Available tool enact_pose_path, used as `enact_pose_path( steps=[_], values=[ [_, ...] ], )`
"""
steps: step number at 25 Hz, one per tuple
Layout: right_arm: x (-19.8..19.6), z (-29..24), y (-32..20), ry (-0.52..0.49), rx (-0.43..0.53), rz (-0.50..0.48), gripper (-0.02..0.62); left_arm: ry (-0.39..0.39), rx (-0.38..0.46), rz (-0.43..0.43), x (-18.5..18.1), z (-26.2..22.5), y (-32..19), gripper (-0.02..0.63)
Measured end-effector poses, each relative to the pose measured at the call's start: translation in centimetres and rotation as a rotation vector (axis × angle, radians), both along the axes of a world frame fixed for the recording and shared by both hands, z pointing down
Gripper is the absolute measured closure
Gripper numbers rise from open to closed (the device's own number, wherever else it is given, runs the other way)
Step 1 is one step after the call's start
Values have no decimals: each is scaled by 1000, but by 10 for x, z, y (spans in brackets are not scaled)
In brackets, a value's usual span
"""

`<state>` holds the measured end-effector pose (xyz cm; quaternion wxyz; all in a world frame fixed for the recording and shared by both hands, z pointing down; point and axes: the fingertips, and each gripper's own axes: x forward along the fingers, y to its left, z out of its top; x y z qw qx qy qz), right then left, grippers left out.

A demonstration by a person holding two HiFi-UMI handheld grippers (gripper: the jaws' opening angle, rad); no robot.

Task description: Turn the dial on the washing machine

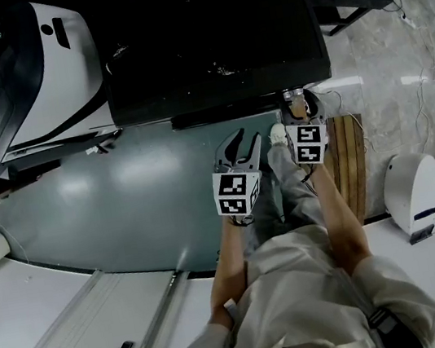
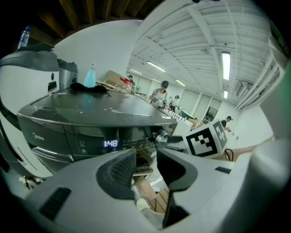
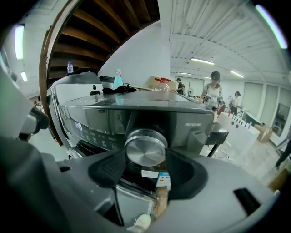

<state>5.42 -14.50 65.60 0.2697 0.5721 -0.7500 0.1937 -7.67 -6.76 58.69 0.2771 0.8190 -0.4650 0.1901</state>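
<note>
A right hand-held gripper [image 3: 146, 160] grips the brushed-metal dial [image 3: 146, 146] at the right end of the front control panel of the washing machine [image 1: 211, 38], its ribbed pads [image 3: 109, 169] pressing the knob's two sides. The left hand-held gripper [image 2: 145, 158] hangs open and empty just short of the machine's front, facing the lit display [image 2: 109, 144]. Turning the dial well likely means rolling the wrist about the dial's own axis. The pads should stay square on the rim with even pressure so the smooth metal does not slip, advancing click by click while the display confirms the programme.
</note>
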Motion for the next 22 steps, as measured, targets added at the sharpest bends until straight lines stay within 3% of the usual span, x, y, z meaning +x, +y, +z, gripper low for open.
enact_pose_path(
  steps=[22],
  values=[
    [2,3,1,-254,-53,51,322,-10,9,-1,7,-4,3,459]
  ],
)
